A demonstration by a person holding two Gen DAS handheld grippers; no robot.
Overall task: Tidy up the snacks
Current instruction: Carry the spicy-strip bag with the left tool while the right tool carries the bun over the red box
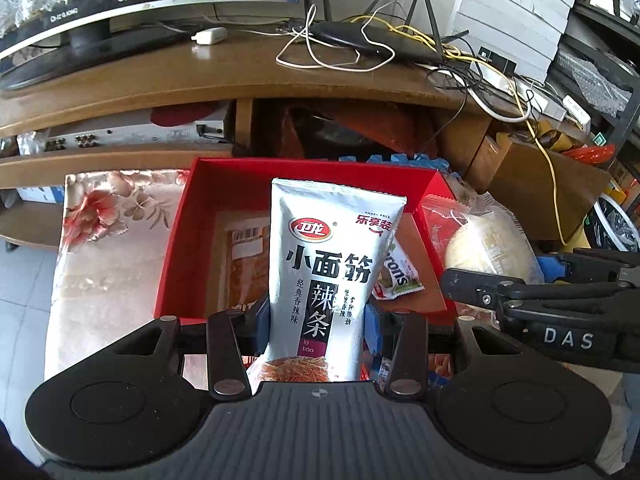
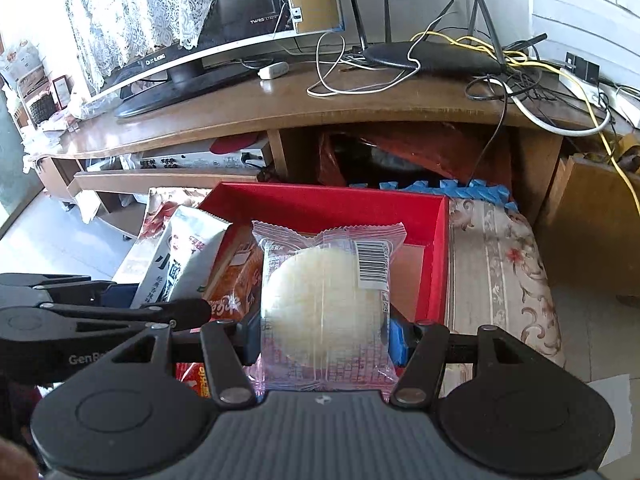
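Note:
My left gripper (image 1: 316,326) is shut on a silver latiao snack bag (image 1: 326,264) and holds it upright over the near edge of a red box (image 1: 320,170). My right gripper (image 2: 324,338) is shut on a clear-wrapped round white pastry (image 2: 324,300), held over the red box (image 2: 328,204) near its right side. The silver bag also shows in the right wrist view (image 2: 180,260) at the left. Inside the box lie an orange snack pack (image 1: 246,256) and a small white-green packet (image 1: 398,276). The pastry shows in the left wrist view (image 1: 488,248).
The box rests on a floral cloth (image 1: 104,248) in front of a wooden TV stand (image 1: 224,76) carrying a monitor, a router (image 1: 372,38) and tangled cables. Cardboard boxes (image 1: 540,176) stand at the right. Red snack packets (image 2: 194,374) lie below the grippers.

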